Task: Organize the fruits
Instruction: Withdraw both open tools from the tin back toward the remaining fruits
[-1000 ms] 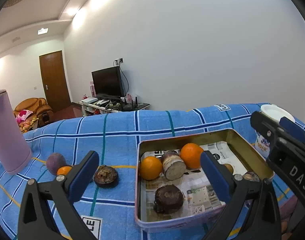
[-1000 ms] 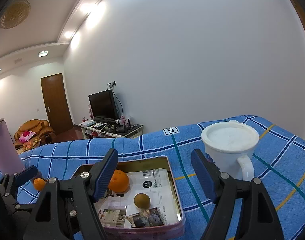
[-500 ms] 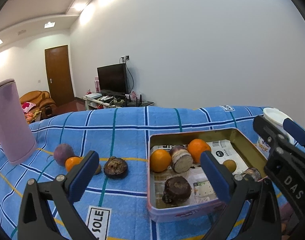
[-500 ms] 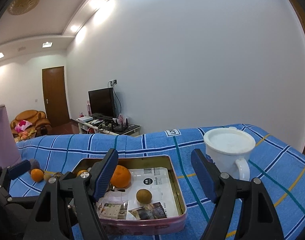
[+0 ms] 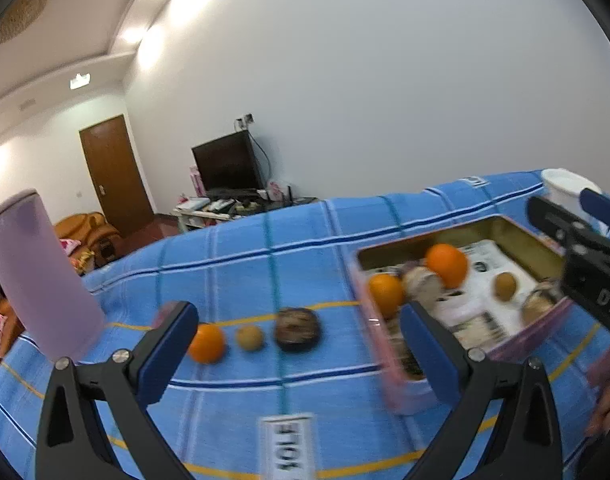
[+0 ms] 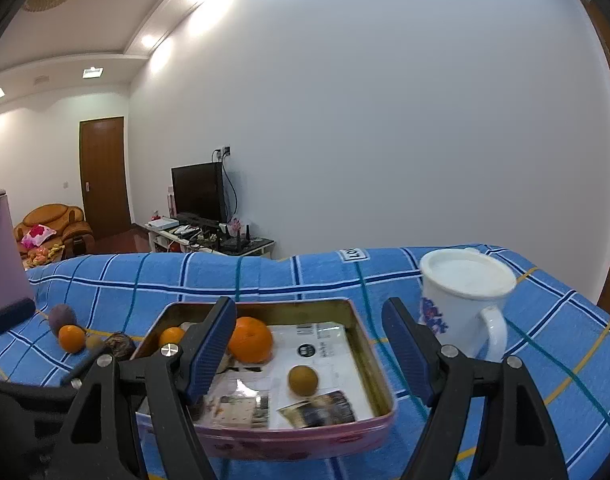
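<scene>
I keep both the left hand-held gripper (image 5: pixel 297 344) and right hand-held gripper (image 6: pixel 309 344) spread, empty. 4 fruits lie left of the tin (image 6: pixel 369 360), so I aim left to collect them.

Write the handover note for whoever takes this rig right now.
Left hand-held gripper: open, empty, aimed at the loose fruit.
Right hand-held gripper: open, empty, over the tin.
In the tin: two oranges, including the big one, a small brown fruit and some dark pieces.
Left on the cloth: purple fruit, orange, small brown fruit, dark fruit.
</scene>
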Action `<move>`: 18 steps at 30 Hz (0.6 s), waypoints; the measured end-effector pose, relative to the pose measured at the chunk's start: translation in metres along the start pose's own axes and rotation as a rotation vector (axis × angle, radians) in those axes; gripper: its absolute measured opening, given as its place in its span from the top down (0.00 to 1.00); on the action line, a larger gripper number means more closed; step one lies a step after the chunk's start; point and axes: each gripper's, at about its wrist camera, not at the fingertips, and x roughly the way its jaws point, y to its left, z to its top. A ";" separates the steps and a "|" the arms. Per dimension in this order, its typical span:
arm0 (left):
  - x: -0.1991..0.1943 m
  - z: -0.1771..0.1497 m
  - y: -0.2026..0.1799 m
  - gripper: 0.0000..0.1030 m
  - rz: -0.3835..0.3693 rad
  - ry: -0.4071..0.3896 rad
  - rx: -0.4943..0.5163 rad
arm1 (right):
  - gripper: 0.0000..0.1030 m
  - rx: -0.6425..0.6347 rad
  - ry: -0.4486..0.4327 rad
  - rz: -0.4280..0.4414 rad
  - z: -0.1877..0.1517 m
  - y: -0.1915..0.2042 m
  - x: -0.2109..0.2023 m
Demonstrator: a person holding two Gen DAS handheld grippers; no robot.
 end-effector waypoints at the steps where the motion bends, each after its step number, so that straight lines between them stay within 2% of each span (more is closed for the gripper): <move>1: 0.000 -0.001 0.005 0.00 0.008 -0.004 0.001 | 0.26 0.001 0.006 0.005 0.000 0.004 0.000; 6: 0.006 -0.005 0.038 0.00 0.049 -0.014 -0.002 | 0.26 -0.005 0.033 0.024 -0.002 0.027 0.004; 18: 0.021 -0.014 0.120 0.00 0.121 0.000 -0.123 | 0.26 -0.053 0.057 0.101 -0.003 0.101 0.015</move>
